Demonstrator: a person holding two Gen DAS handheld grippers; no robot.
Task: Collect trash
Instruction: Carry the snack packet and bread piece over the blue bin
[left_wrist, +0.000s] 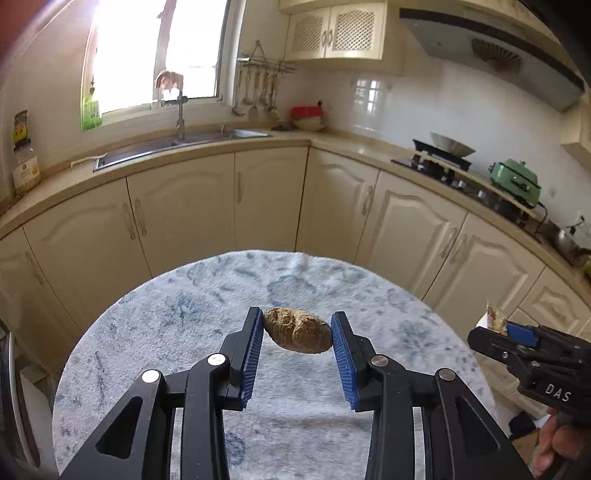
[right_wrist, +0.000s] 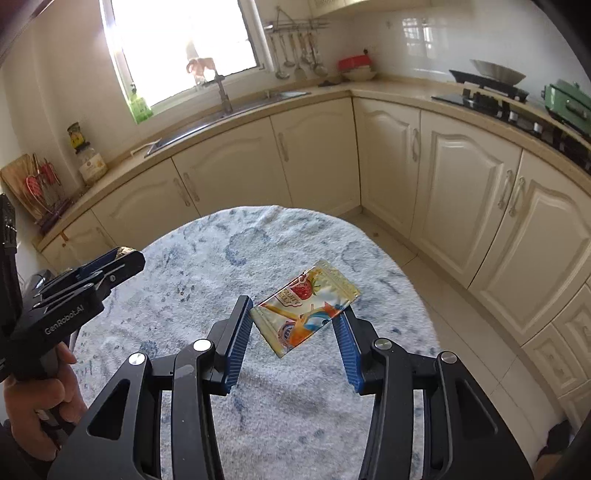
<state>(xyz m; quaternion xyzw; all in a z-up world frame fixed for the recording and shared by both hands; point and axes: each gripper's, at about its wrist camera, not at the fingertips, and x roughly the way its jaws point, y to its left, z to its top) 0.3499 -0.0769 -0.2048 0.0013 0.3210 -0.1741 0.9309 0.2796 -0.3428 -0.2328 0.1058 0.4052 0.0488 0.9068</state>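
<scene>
My left gripper (left_wrist: 297, 334) is shut on a brown crumpled paper ball (left_wrist: 296, 330), held in the air above the round table (left_wrist: 177, 314) with its blue-patterned white cloth. My right gripper (right_wrist: 298, 319) is shut on a colourful fruit-jelly wrapper (right_wrist: 306, 306), also lifted off the cloth. In the left wrist view the right gripper (left_wrist: 496, 326) shows at the right edge with the wrapper (left_wrist: 494, 319) sticking up from it. The right wrist view has the left gripper (right_wrist: 125, 260) at its left edge, a hand (right_wrist: 55, 391) on its handle.
Cream cabinets (left_wrist: 258, 199) run around the table under a beige counter. A sink with a tap (left_wrist: 180, 118) lies below the window; a stove with a metal bowl (left_wrist: 452, 144) and a green appliance (left_wrist: 517, 182) stand to the right. Tiled floor (right_wrist: 454, 317) runs right of the table.
</scene>
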